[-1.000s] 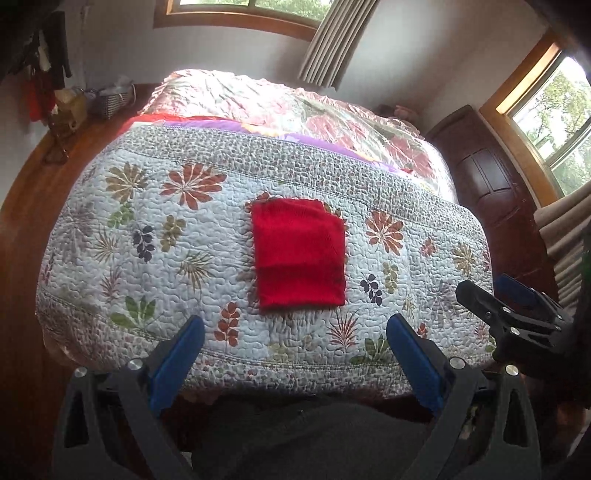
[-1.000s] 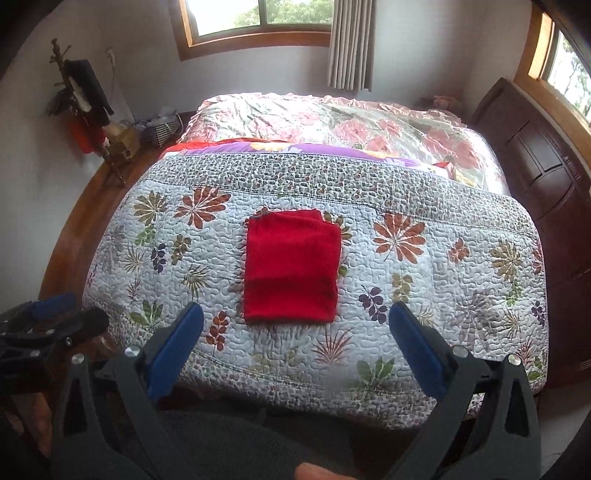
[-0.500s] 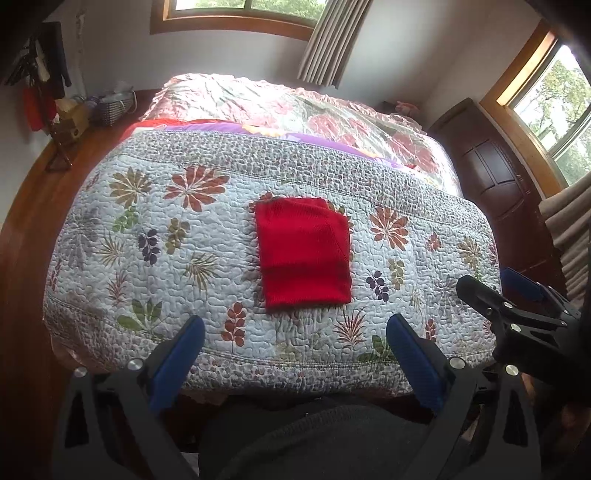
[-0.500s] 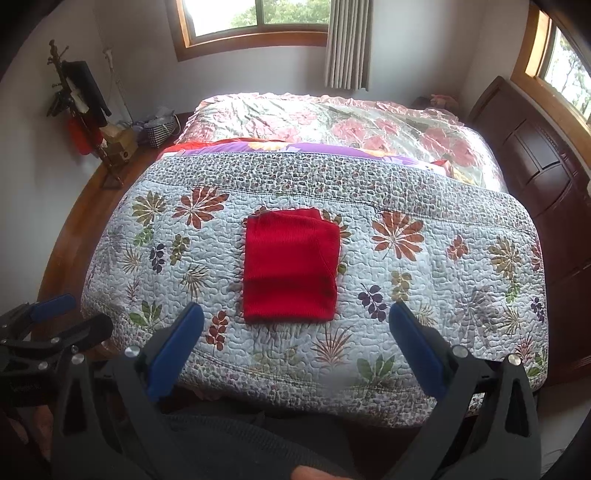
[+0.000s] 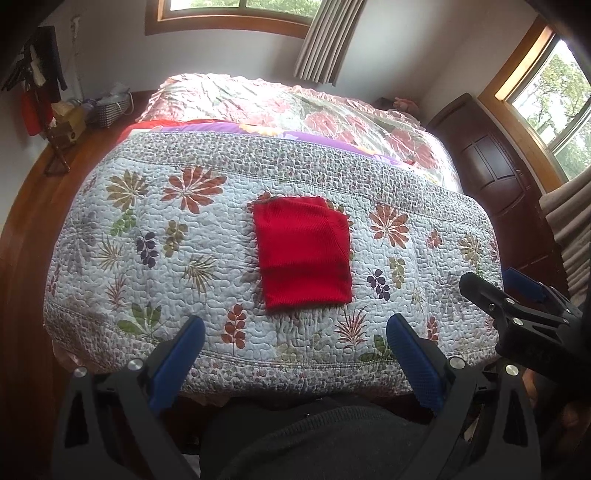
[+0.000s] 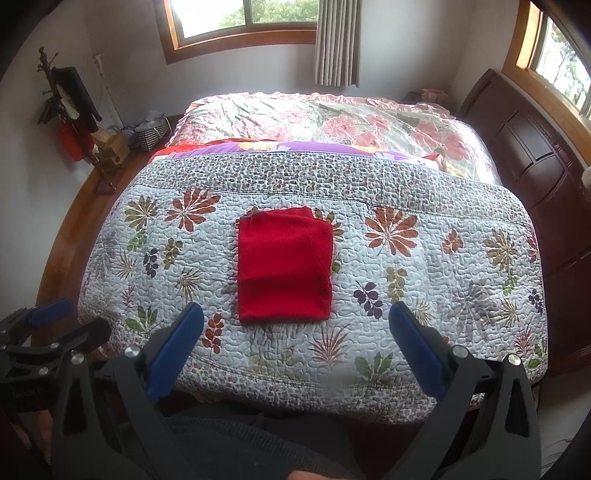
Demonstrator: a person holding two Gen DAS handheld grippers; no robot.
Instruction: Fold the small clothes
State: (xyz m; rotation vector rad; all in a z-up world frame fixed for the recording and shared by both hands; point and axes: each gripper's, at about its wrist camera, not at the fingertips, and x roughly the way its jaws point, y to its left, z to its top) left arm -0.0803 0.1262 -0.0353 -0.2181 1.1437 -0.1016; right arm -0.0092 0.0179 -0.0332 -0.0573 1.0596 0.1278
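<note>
Left wrist view: folded red cloth (image 5: 303,254) on quilt (image 5: 147,240), no legible writing.

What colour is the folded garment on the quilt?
Solid red folded garment, clearest in the right wrist view.

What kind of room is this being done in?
A bedroom, most likely in a home. A wide bed fills the room, with a floral quilt spread over its near end and a dark wooden headboard beside it. Curtains hang at a wood-framed window.
</note>
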